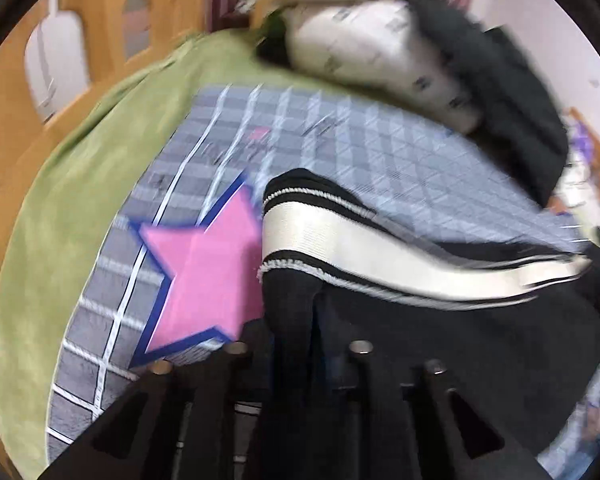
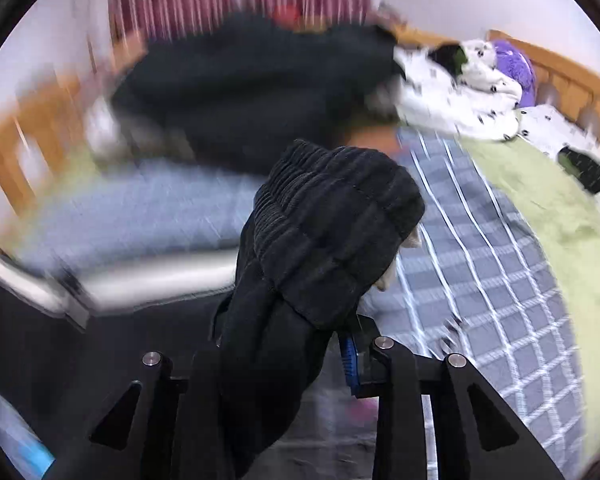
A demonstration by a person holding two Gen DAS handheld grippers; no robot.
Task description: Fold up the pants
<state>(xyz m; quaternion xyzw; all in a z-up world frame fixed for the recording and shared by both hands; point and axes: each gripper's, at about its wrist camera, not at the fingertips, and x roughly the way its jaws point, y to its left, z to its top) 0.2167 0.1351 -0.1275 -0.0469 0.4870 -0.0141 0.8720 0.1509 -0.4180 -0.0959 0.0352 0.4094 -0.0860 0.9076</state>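
Pants: black knit pants with white side stripe (image 1: 380, 256) lifted over the grey checked quilt with pink star (image 1: 204, 272) | left gripper (image 1: 296, 360) clamped on black fabric by the striped hem | right gripper (image 2: 284, 360) clamped on the ribbed black waistband (image 2: 332, 216) | green blanket (image 1: 80, 184) beneath quilt

Black pants (image 1: 440, 332) with white side stripe, elastic waistband (image 2: 332, 208) bunched upright, over the checked blanket (image 1: 360, 140)

Even, bright indoor light; heavy motion blur, fisheye bending and dark corners throughout.
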